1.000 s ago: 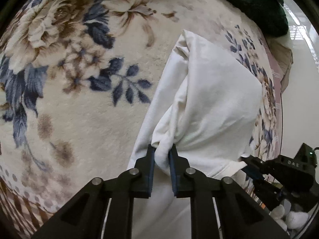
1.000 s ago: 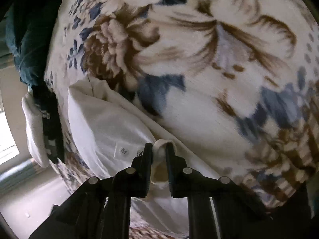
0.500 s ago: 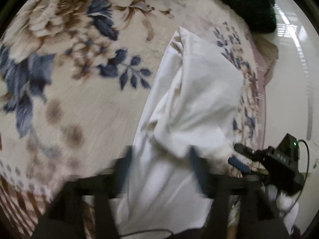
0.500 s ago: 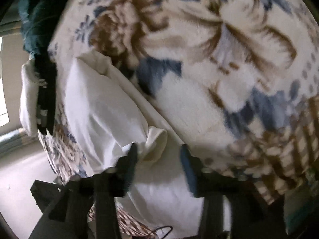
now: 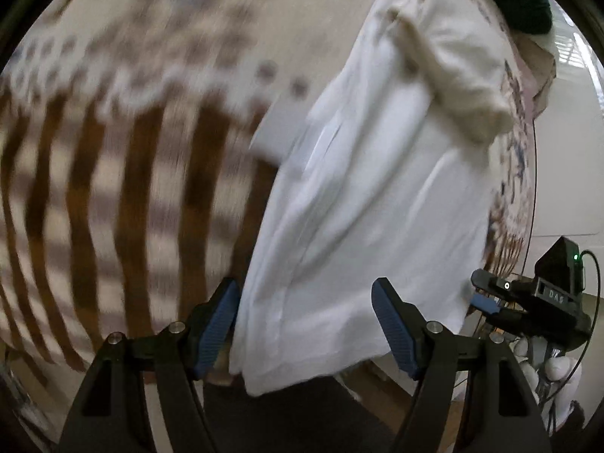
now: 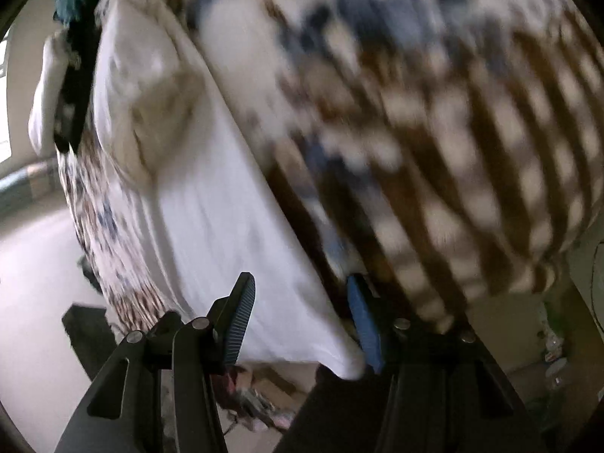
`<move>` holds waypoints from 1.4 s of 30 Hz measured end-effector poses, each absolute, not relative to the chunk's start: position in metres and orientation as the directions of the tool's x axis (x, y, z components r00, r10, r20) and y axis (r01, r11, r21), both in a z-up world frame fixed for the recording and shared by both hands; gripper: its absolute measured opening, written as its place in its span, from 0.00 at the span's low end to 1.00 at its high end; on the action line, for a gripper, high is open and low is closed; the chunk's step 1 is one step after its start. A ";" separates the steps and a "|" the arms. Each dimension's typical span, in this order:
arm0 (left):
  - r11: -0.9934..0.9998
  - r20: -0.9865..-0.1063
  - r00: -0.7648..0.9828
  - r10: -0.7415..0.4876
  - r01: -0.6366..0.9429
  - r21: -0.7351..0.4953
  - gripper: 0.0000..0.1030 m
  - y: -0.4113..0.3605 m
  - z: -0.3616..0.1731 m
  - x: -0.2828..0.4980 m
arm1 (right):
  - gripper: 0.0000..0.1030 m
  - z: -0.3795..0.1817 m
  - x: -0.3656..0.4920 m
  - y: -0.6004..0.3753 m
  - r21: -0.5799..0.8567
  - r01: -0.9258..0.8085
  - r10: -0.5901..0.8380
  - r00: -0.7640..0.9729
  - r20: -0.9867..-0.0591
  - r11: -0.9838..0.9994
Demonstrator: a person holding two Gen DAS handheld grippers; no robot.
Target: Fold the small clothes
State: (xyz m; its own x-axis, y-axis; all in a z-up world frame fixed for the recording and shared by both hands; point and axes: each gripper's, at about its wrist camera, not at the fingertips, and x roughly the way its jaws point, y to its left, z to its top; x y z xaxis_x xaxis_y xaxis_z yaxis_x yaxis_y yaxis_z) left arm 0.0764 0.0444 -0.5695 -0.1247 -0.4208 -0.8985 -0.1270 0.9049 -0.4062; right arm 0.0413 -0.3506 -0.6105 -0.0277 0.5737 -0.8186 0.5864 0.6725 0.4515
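Observation:
A white garment [image 5: 362, 204] lies lengthwise on a flowered blanket [image 5: 124, 151], its far end folded over into a cream bundle [image 5: 453, 71]. Its near hem hangs over the blanket's striped edge. My left gripper [image 5: 305, 321] is open and empty, its blue pads on either side of the near hem. The right wrist view shows the same garment [image 6: 226, 226] with the folded part [image 6: 147, 87] at the far end. My right gripper [image 6: 302, 317] is open and empty over the near corner. It also shows at the right of the left wrist view [image 5: 528, 298].
The blanket's brown striped border [image 6: 472, 188] runs along the near edge. A dark green cloth [image 5: 524, 3] lies at the far end of the bed. Pale floor [image 6: 34, 264] lies beyond the bed's side. Small clutter [image 6: 256, 404] sits on the floor below.
Both grippers have let go of the folded cloth, opened, and pulled back toward the near hem. The folded part now rests at the garment's far end.

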 end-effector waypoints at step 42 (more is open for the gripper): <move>0.535 -0.601 0.342 -0.723 -0.274 -0.799 0.62 0.065 -0.503 0.356 | 0.63 -0.536 0.308 -0.398 0.793 0.455 0.647 0.471 -0.600 0.405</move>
State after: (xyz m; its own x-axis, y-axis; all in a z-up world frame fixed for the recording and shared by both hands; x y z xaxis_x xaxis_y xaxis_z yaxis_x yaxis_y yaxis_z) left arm 0.3563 0.0652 -0.5029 0.3418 -0.7226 -0.6008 -0.2739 0.5349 -0.7993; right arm 0.3084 -0.3980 -0.5356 0.4706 0.6468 -0.6002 0.4554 0.4045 0.7931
